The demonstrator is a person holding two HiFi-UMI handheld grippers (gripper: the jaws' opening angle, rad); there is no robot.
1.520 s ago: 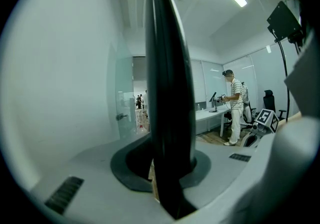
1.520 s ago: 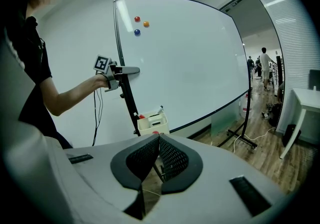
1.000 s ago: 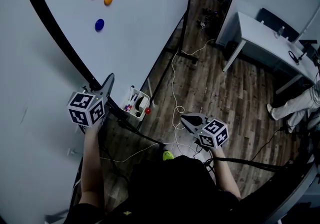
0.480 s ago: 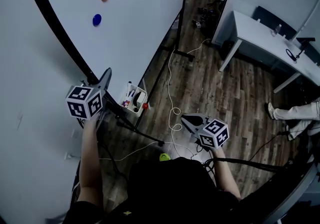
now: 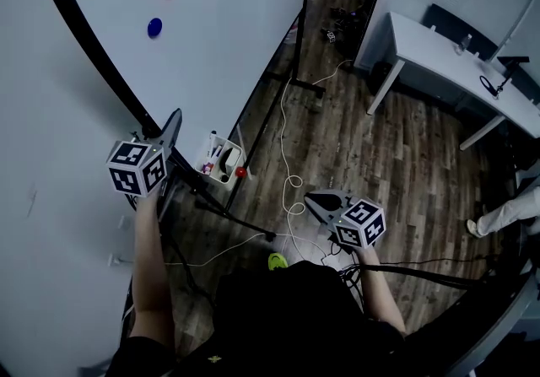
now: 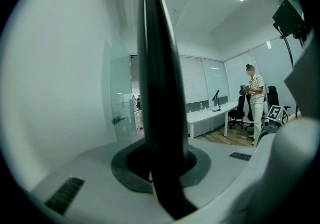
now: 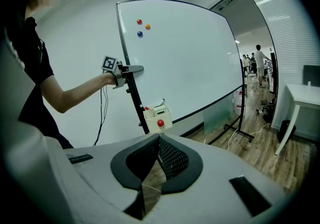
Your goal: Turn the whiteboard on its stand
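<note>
The whiteboard on its black stand fills the upper left of the head view, with red, orange and blue magnets on it. My left gripper is shut on the board's black frame edge, which runs up between the jaws in the left gripper view. The right gripper view shows the whole whiteboard with the left gripper clamped on its left edge. My right gripper hangs over the floor, apart from the board, its jaws shut with nothing in them.
A white marker tray with a red knob hangs on the stand below the board. The stand's foot and loose cables lie on the wooden floor. A white desk stands at the right, and a person's leg shows at the far right.
The left gripper has moved left with the frame edge, and the magnets and marker tray have shifted left with it. The person at the right has moved further off.
</note>
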